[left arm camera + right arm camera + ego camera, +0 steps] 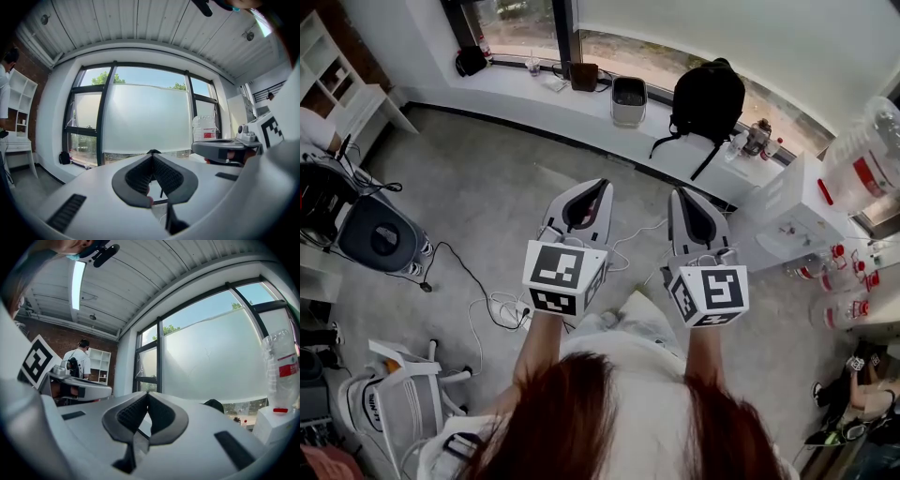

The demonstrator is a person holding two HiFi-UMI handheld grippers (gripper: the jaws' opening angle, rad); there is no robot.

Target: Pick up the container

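Observation:
Both grippers are held side by side at chest height, pointing toward the window over the grey floor. In the head view my left gripper point(602, 185) is shut with nothing in it, and my right gripper point(679, 193) is shut and empty too. A small white bin-like container point(629, 100) stands far ahead on the window sill. A large clear water bottle point(862, 155) stands on a white table at the right. The left gripper view shows my left gripper point(153, 156) with jaws pressed together. My right gripper point(147, 393) looks the same, with the bottle point(281, 371) beyond it.
A black backpack point(708, 98), a brown bag point(583, 75) and a black pouch point(471, 61) sit on the sill. Cables and a power strip point(511, 309) lie on the floor. A round dark machine point(380, 239) and a white chair point(398, 398) stand at left. A person point(79, 362) stands by shelves.

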